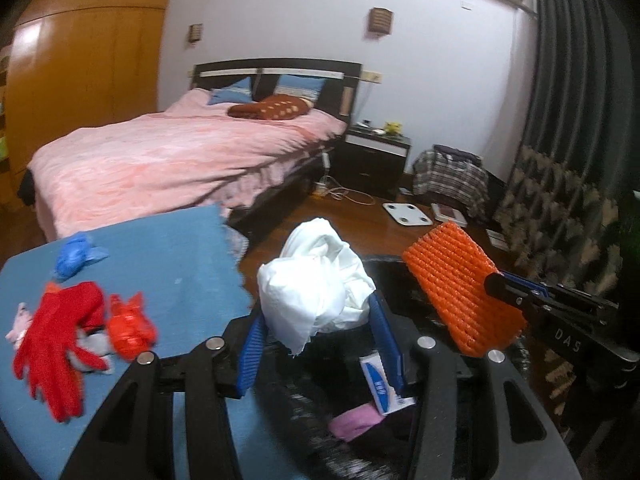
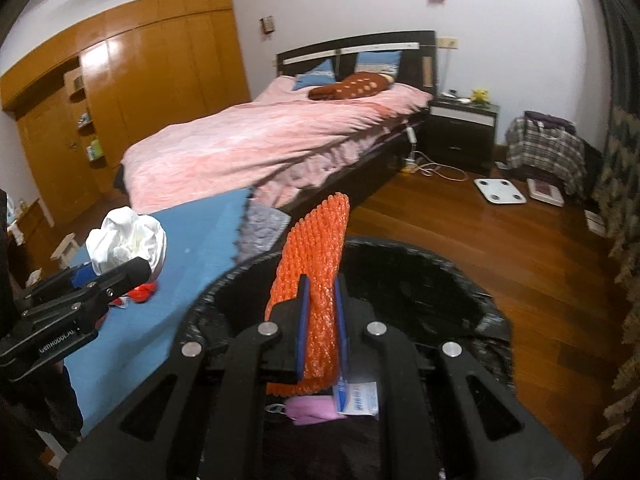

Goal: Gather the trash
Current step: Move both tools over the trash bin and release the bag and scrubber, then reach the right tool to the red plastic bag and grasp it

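The left gripper point(image 1: 320, 320) pinches a crumpled white paper or cloth wad point(image 1: 316, 284) between its blue-padded fingers point(image 1: 382, 332), holding it over the near left rim of a round bin lined with a black plastic bag point(image 2: 420, 280). The right gripper point(image 2: 320, 320) is pressed tight on an orange foam net sleeve point(image 2: 310, 276), which stands upright between its pads above the bin's opening. In the left wrist view that sleeve point(image 1: 460, 292) sits just right of the white wad, apart from it.

Inside the bin lie a pink face mask point(image 2: 310, 410) and a small white and blue packet point(image 2: 358, 398), both below the grippers.

Left of the bin is a table covered with a blue cloth point(image 1: 168, 260). On it, well left of the wad, rest a red glove point(image 1: 56, 340), a crumpled red-orange plastic wrapper point(image 1: 130, 326), a small blue crumpled plastic piece point(image 1: 74, 254) farther back, and a pale pink scrap point(image 1: 18, 326) at the left edge.

Beyond the table stands a bed with a pink quilt point(image 1: 160, 164) and a dark headboard. To its right are a dark nightstand point(image 1: 374, 156), a white bathroom scale point(image 1: 406, 213) on the wooden floor point(image 2: 500, 240), and a plaid garment point(image 1: 452, 176) draped over something. A wooden wardrobe point(image 2: 140, 92) fills the far left wall.
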`<action>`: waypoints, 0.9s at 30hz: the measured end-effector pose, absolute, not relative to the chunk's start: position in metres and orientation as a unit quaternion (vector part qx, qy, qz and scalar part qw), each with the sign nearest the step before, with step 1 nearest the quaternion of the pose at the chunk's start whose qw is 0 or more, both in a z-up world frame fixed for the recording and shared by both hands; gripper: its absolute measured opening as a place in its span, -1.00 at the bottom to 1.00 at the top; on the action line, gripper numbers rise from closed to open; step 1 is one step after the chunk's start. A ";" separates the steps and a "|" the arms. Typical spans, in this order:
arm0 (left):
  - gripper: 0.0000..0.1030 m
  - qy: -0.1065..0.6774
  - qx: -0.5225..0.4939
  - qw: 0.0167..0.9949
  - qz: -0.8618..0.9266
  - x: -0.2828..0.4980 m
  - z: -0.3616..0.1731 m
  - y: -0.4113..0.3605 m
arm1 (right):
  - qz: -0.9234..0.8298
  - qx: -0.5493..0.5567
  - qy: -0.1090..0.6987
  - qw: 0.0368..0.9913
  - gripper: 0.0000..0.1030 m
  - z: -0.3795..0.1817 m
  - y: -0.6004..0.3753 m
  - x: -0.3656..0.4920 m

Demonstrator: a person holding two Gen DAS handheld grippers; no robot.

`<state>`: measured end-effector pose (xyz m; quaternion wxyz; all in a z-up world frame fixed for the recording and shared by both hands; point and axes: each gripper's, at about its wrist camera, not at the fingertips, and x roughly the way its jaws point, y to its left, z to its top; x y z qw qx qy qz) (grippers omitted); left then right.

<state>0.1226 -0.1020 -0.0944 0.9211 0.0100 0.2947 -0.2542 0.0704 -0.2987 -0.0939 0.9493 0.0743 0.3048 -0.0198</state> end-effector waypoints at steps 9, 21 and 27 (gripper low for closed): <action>0.26 0.299 0.014 0.904 -0.303 0.123 -0.100 -0.138 | -0.063 0.081 0.313 0.944 -0.30 -0.106 -0.327 0.061; 0.65 0.297 -0.002 0.914 -0.276 0.126 -0.093 -0.109 | -0.088 0.079 0.292 0.949 0.78 -0.104 -0.332 0.053; 0.76 0.281 0.000 0.932 -0.227 0.126 -0.086 -0.068 | -0.068 0.075 0.286 0.953 0.86 -0.093 -0.307 0.064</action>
